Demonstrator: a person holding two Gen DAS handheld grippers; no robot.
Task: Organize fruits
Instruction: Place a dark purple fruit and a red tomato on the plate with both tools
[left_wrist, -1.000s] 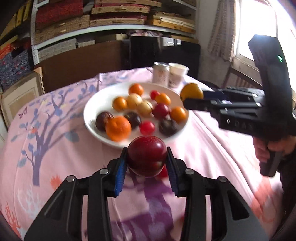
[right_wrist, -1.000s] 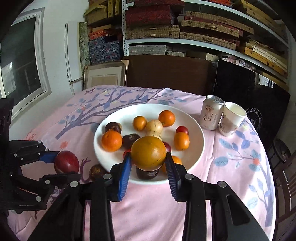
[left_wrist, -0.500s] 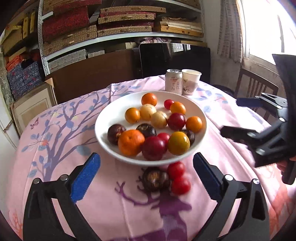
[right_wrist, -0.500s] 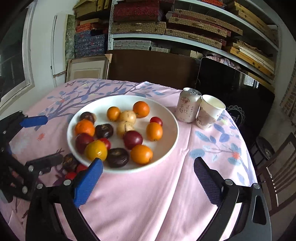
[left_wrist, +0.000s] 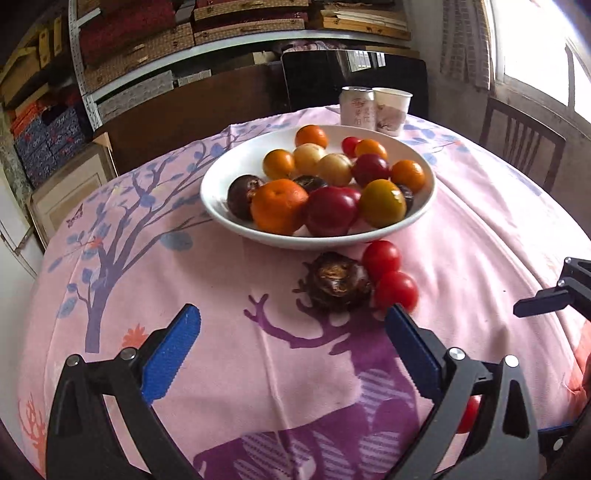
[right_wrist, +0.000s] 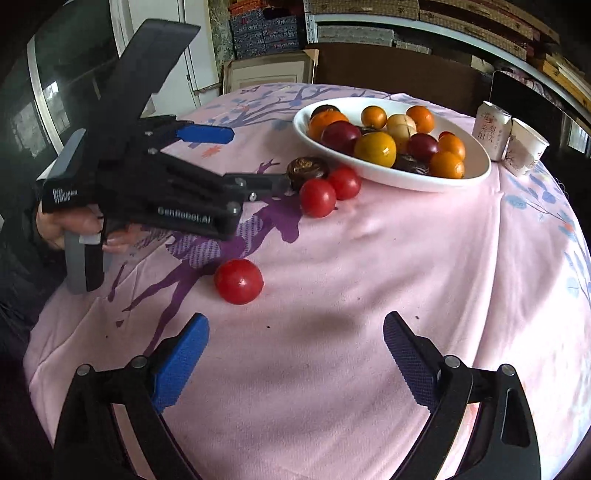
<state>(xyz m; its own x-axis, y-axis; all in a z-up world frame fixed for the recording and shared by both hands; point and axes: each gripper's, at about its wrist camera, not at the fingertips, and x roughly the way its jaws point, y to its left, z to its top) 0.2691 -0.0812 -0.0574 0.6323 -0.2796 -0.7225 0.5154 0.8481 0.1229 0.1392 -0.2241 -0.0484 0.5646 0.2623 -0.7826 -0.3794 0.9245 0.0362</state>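
Observation:
A white bowl (left_wrist: 236, 166) (right_wrist: 406, 182) holds several oranges, plums and other fruits. On the cloth in front of it lie a dark brown fruit (left_wrist: 338, 282) (right_wrist: 307, 169) and two red tomatoes (left_wrist: 381, 256) (left_wrist: 397, 290). My left gripper (left_wrist: 291, 314) (right_wrist: 255, 158) is open and empty, its right finger close to the nearer tomato. My right gripper (right_wrist: 295, 321) is wide with nothing between its jaws, which are closing slightly. It hovers just short of a lone red tomato (right_wrist: 239, 281).
A drink can (right_wrist: 491, 131) and a paper cup (right_wrist: 526, 151) stand behind the bowl. The round table has a pink patterned cloth (right_wrist: 369, 258). A hand (right_wrist: 55, 225) holds the left gripper. Shelves with boxes and a chair (left_wrist: 517, 140) surround the table.
Both grippers opened and let go: the red plum and the yellow-orange fruit now lie in the bowl. Both came down; the right one swung to the near cloth by the lone tomato.

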